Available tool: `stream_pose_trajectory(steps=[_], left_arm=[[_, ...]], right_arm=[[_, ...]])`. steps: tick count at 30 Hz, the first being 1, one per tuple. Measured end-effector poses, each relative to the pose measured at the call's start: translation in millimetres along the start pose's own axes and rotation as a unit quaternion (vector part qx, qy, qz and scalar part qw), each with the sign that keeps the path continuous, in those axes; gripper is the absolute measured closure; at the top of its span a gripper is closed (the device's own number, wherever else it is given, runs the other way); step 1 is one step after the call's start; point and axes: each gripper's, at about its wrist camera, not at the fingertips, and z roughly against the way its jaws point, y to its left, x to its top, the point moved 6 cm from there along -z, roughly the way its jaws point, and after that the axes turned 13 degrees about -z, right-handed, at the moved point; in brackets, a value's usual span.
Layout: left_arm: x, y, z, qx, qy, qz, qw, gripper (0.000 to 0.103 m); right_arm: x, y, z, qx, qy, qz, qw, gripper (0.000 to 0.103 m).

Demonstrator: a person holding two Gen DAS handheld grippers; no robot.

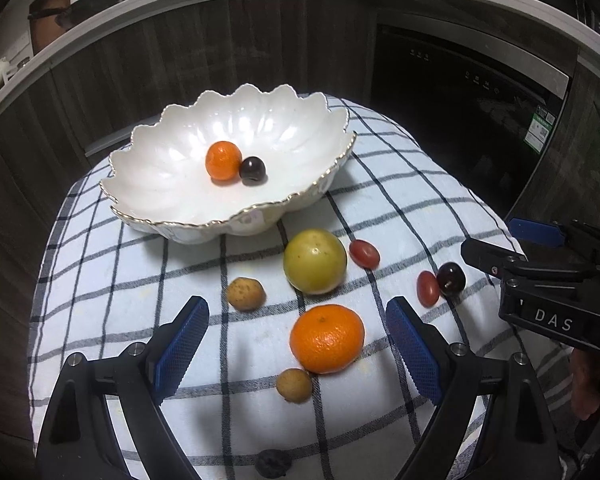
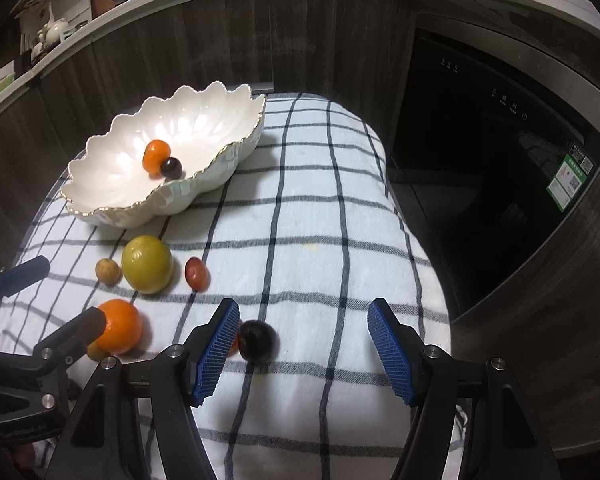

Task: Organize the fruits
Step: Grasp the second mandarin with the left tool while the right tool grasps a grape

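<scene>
Two fruits lie in the white scalloped bowl [image 1: 172,184], touching each other: a small orange [image 1: 223,161] and a dark cherry [image 1: 252,170]; the bowl stands at the far left corner of the checked cloth [image 1: 400,208] that covers the table; seven fruits lie loose on the cloth nearer the grippers; a yellow-green round fruit [image 1: 315,261] just in front of the bowl; a red grape tomato [image 1: 364,253] just to its right; a small brown fruit [image 1: 245,293] to its left; a large orange [image 1: 327,338] nearer still, with a second brown fruit [image 1: 294,385] touching its near side; a second red tomato [image 1: 427,288] and a second dark cherry [image 1: 451,278] together toward the right edge; a dark wrinkled lump [image 1: 273,462] at the near edge, kind not clear; left gripper [image 1: 298,348] with fingers wide apart, holding nothing, the large orange between their tips in its own view; right gripper [image 2: 304,350] likewise spread and empty, the second cherry just beside its left blue pad [image 2: 216,354]; dark cabinet fronts [image 2: 220,40] behind the table.
</scene>
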Motion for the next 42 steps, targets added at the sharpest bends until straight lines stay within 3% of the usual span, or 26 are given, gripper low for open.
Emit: stream_pose_trajectory(steps=[12, 17, 22, 27, 29, 35, 39, 42], left_arm=[[-7.9, -10.1, -11.2, -0.004, 0.002, -0.008, 1.0, 0.014], [-8.8, -10.7, -16.2, -0.01, 0.001, -0.006, 0.9999, 0.021], [-11.2, -9.3, -21.7, -0.013, 0.006, 0.001, 0.9999, 0.025], [-13.0, -12.8, -25.9, -0.02, 0.01, -0.001, 0.9997, 0.032], [-13.6, -13.7, -28.0, -0.019, 0.015, -0.006, 0.9997, 0.042], [-16.9, -19.1, -32.4, -0.038, 0.024, -0.004, 0.999, 0.056], [-16.6, -20.5, -31.5, -0.037, 0.024, -0.007, 0.999, 0.057], [-16.3, -19.3, -31.0, -0.039, 0.025, -0.003, 0.9989, 0.057]], right_arm=[[-11.8, 7.4, -11.0, 0.023, 0.01, 0.001, 1.0, 0.036], [-14.5, 11.2, -15.5, 0.033, 0.014, 0.0, 0.999, 0.037], [-16.8, 10.0, -20.9, 0.04, 0.023, -0.01, 0.999, 0.056], [-20.0, 10.5, -26.4, 0.05, 0.035, -0.015, 0.998, 0.062], [-21.0, 10.5, -27.8, 0.054, 0.036, -0.018, 0.998, 0.062], [-20.9, 11.4, -29.7, 0.073, 0.042, -0.031, 0.996, 0.064], [-21.0, 13.8, -29.0, 0.085, 0.044, -0.033, 0.995, 0.074], [-20.8, 14.0, -28.7, 0.085, 0.043, -0.033, 0.995, 0.075]])
